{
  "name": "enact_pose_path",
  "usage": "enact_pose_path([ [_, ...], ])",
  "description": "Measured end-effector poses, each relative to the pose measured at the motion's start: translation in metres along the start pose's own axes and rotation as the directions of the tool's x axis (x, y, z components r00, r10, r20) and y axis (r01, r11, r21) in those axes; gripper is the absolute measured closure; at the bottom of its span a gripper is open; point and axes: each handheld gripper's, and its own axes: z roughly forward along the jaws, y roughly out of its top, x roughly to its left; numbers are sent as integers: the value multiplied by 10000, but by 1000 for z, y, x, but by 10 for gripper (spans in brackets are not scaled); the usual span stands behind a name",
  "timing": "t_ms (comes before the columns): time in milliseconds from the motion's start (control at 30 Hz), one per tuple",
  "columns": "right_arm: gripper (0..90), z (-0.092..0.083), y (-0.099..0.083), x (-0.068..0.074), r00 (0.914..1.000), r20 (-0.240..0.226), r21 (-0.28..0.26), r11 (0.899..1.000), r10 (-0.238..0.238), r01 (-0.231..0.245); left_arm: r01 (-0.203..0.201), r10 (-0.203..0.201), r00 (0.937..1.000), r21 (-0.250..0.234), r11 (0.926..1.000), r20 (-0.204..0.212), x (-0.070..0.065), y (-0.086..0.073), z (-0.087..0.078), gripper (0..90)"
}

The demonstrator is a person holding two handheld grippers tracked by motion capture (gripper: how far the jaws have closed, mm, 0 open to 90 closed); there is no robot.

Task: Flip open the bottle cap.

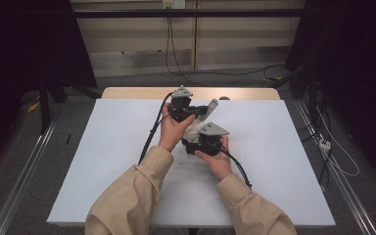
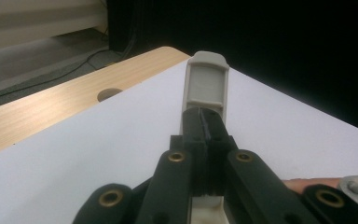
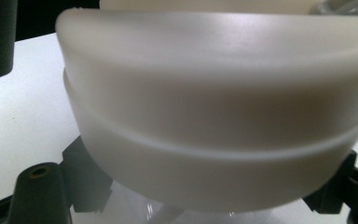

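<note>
Hand-held grippers both clamping: left pinching grey clip tab, right steadying translucent container for unlatching.

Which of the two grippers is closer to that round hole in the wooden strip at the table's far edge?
The left gripper. It sits near the far edge, just short of the hole, shut on a grey flap. The right gripper is nearer the person, farther from it.

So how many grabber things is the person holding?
2. The left gripper is farther back on the white table, pinching a grey flap. The right gripper is nearer the person, against a whitish plastic container. None seem hidden.
</note>
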Motion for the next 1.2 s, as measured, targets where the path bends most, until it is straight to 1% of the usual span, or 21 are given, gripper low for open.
enact_pose_path([
  [200, 187, 0, 0, 0, 10000, 1, 0, 10000, -7, 7, -12, 12, 10000, 29, 10000, -7, 0, -1, 2, 900],
  [333, 186, 0, 0, 0, 10000, 0, 3, 10000, -8, 8, -71, 71, 10000, 169, 9998, 3, 0, -2, 5, 900],
  [533, 186, 0, 0, 0, 10000, -1, 12, 10000, -1, 1, -23, 21, 10000, 245, 9997, 53, -1, -4, 7, 900],
  [667, 186, 0, 0, 0, 10000, -12, 10, 10000, 26, -26, -79, 77, 10000, 308, 9995, 49, -1, -4, 7, 900],
  [867, 184, 0, 0, 0, 10000, 14, -7, 10000, -11, 11, -47, 44, 9999, 345, 9994, 102, -1, -4, 5, 900],
  [1067, 182, 0, 0, 0, 10000, 16, -5, 10000, -28, 28, -131, 126, 9998, 404, 9991, 138, -1, -4, 3, 891],
  [1200, 179, 0, 0, -1, 9999, -44, -13, 9999, 109, -109, -205, 200, 9997, 271, 9994, 162, -2, -3, 1, 866],
])
